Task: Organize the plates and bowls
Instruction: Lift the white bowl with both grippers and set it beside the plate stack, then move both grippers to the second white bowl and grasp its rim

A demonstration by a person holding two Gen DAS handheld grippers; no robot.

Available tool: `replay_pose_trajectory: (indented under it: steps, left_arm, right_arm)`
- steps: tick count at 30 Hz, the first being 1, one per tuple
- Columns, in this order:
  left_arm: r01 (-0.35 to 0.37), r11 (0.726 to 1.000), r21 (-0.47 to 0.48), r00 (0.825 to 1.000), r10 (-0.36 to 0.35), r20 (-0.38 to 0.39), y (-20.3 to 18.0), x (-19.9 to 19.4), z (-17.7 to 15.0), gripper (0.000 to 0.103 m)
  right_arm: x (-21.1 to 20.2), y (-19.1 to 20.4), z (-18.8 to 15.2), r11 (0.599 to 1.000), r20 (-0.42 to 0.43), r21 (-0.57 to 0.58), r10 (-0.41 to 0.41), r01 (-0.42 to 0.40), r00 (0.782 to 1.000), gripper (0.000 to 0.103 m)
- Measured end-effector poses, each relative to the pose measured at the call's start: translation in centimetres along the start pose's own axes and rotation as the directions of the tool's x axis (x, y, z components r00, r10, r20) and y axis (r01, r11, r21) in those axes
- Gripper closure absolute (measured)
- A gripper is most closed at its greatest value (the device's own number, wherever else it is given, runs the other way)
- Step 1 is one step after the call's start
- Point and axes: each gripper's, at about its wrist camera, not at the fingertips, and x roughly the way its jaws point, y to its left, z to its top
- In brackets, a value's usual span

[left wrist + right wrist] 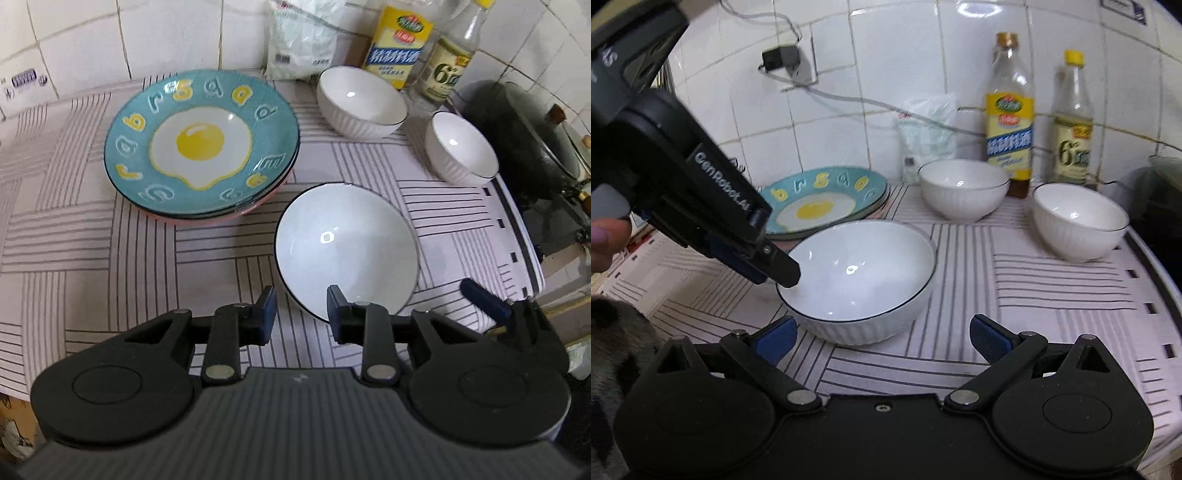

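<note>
A large white bowl [343, 243] [860, 280] with a dark rim stands on the striped cloth. My left gripper [301, 314] is at its near-left rim, one finger inside [785, 271] and one outside, still apart. My right gripper [882, 341] is open just in front of the bowl, empty; its blue pad [484, 301] shows in the left wrist view. Two smaller white bowls [360, 101] [461, 147] [964, 188] [1078, 221] stand behind. A stack of plates topped by a blue fried-egg plate [201, 147] [823, 201] sits at the back left.
Two bottles [1010, 114] [1071, 122] and a white plastic bag [929, 125] stand against the tiled wall. A dark wok with lid [532, 140] sits right of the counter. The cloth's right edge [1160, 280] drops off. A charger and cable [783, 59] hang on the wall.
</note>
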Motion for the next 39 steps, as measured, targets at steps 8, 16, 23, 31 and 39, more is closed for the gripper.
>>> replay_pose_trajectory:
  steps: [8,16,23,31,39]
  left_arm:
    - [0.004,0.999,0.035,0.999,-0.005,0.042,-1.2,-3.2,-0.5,0.07]
    - [0.003,0.998,0.069,0.998,-0.007,0.064,-3.2,-4.7,-0.4,0.062]
    - [-0.01,0.995,0.101,0.995,0.0,0.096,-5.3,-4.6,1.2,0.054]
    - [0.003,0.989,0.145,0.991,-0.022,0.134,-7.2,-2.8,4.9,0.05]
    - [0.018,0.988,0.152,0.987,-0.042,0.155,-8.5,1.3,8.5,0.05]
  right_arm:
    - [-3.6,-1.8,1.8,0.997,0.087,0.044,-0.066,0.062,0.994,0.002]
    - [-6.3,-4.2,3.5,0.988,0.125,0.129,-0.105,0.089,0.987,0.002]
    - [-6.8,-6.6,5.0,0.973,0.134,0.188,-0.159,0.132,0.978,0.002]
    - [-5.3,-9.6,5.8,0.939,0.196,0.27,-0.27,0.213,0.943,0.003]
    - [-0.8,-12.7,6.3,0.886,0.153,0.351,-0.374,0.304,0.914,0.015]
